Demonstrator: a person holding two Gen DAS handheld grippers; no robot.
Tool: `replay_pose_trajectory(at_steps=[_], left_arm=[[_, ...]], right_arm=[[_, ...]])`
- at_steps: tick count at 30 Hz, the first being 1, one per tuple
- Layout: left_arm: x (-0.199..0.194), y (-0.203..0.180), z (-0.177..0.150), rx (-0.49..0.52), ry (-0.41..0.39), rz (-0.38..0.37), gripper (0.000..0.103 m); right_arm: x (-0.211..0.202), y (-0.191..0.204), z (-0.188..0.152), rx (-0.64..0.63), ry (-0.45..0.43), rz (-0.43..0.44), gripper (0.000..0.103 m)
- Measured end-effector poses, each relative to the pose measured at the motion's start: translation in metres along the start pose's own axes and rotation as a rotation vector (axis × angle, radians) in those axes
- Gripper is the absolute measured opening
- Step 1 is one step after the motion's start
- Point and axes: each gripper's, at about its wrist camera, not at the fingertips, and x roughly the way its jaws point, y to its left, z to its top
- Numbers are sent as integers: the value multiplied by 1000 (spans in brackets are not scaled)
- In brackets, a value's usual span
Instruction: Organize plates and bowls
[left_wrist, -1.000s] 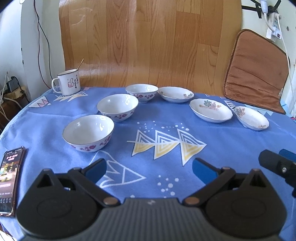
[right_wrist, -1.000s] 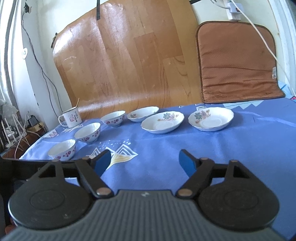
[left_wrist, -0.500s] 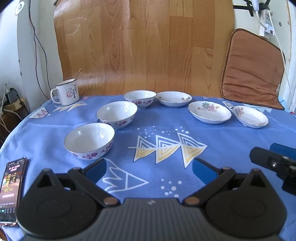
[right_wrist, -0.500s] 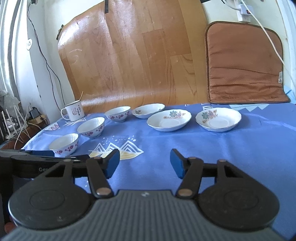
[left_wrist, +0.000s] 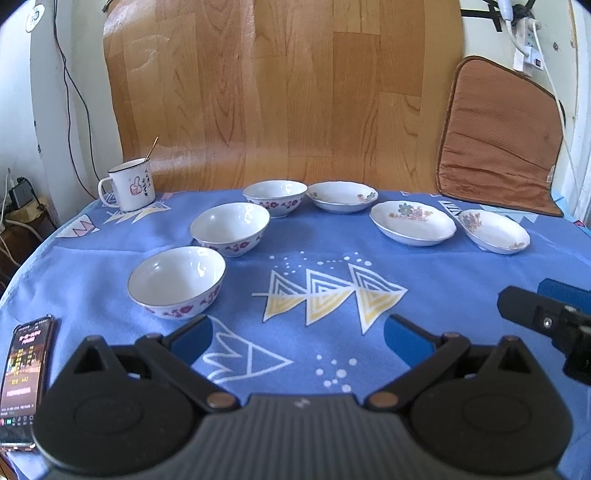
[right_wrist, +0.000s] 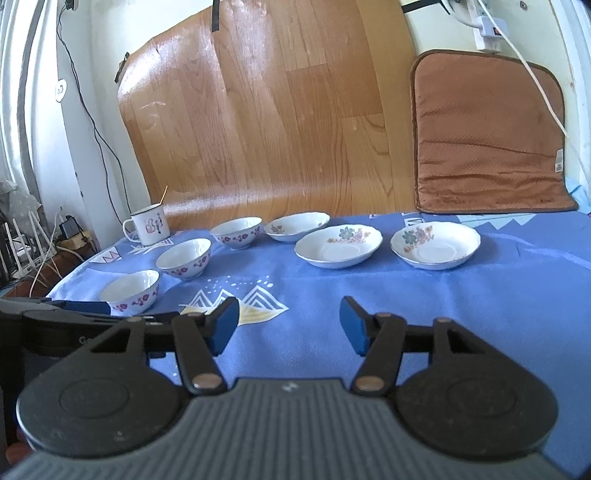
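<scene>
Three white floral bowls stand in a diagonal row on the blue cloth: near, middle and far. Three shallow floral plates lie to their right: back, middle and right. The right wrist view shows the same bowls, the nearest, and plates. My left gripper is open and empty, near the front edge, just behind the near bowl. My right gripper is open and empty, low over the cloth in front of the plates.
A white enamel mug with a stick in it stands at the back left. A phone lies at the front left edge. A wooden board and a brown cushion lean against the wall behind the table.
Both grippers have tilted up and drawn slightly back, so the dishes sit lower in view. The right gripper's jaws have narrowed somewhat. Nothing on the table moved.
</scene>
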Motion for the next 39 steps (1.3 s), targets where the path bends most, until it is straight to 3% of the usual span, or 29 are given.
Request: replay_pose_trajectory(at_steps=[11, 25, 32, 39], left_arm=[[-28, -9, -1, 9, -32, -16, 103], [-25, 4, -12, -7, 24, 22, 103], [-14, 24, -9, -48, 35, 47, 103], [-2, 70, -10, -132, 54, 97, 103]], right_arm=[[-25, -1, 2, 11, -53, 8, 63], [-37, 6, -1, 7, -78, 29, 63], [-17, 9, 4, 1, -30, 55, 63], [17, 18, 13, -33, 31, 116, 63]])
